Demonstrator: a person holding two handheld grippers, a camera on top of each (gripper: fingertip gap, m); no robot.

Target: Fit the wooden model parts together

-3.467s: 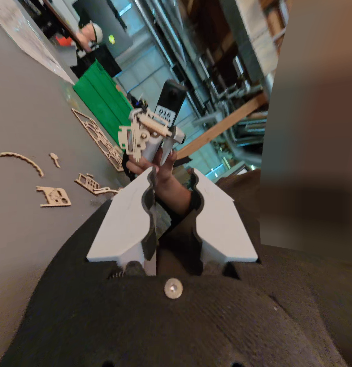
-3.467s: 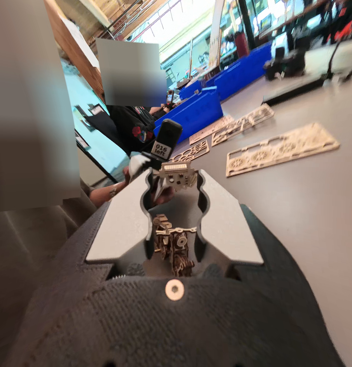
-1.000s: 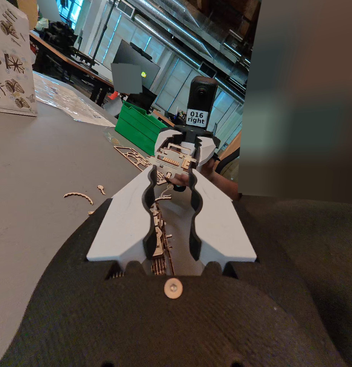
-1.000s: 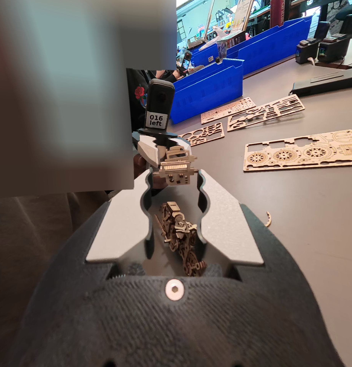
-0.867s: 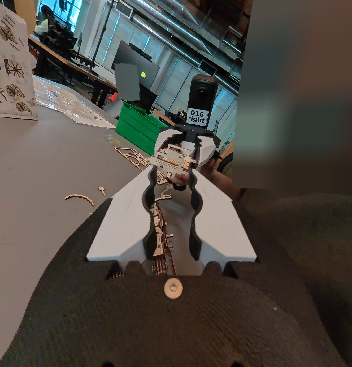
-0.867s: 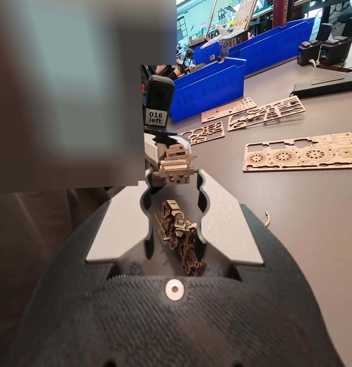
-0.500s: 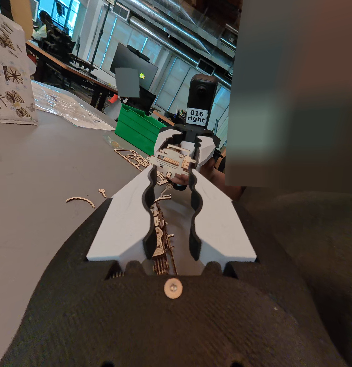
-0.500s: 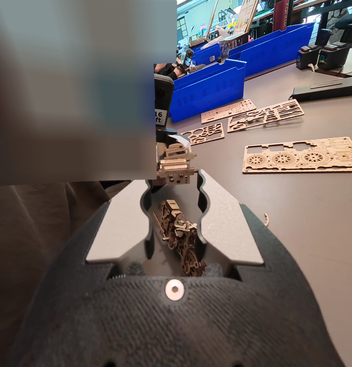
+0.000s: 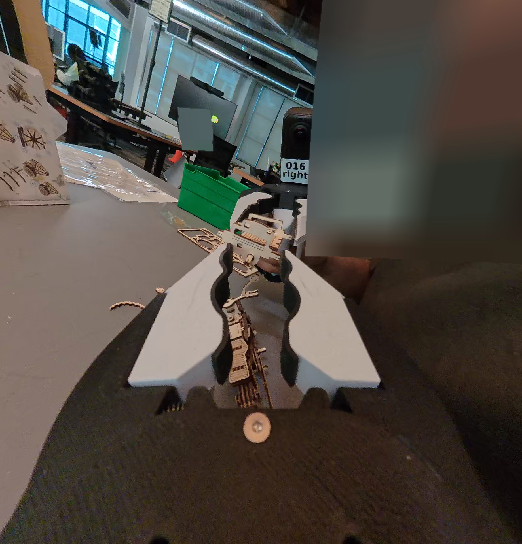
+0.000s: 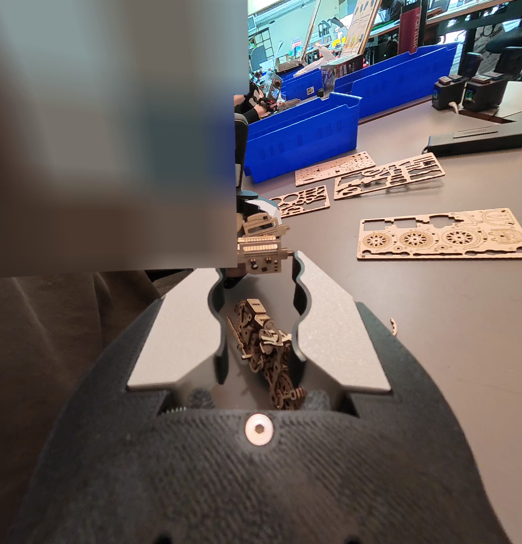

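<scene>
Your left gripper (image 9: 255, 259) and right gripper (image 10: 255, 266) faced each other tip to tip, each with its fingers clamped on the flat wooden model assembly (image 9: 255, 240) held between them above the table. A second wooden sub-assembly (image 10: 265, 350) lay on the table beneath the grippers, seen through the gap between the fingers in both wrist views. Compared with half a second earlier, the grip and the assembly's pose were unchanged; the left view had tilted slightly, so the loose curved piece (image 9: 126, 305) sat lower and nearer the housing. The grey table (image 10: 430, 309) carried four laser-cut part sheets, the nearest (image 10: 442, 238) with three wheel cut-outs, and a blue bin (image 10: 301, 141) behind them. In the left view a green bin (image 9: 208, 200), a printed box (image 9: 18, 147) and an instruction sheet (image 9: 112, 176) stood farther off in a workshop hall.
</scene>
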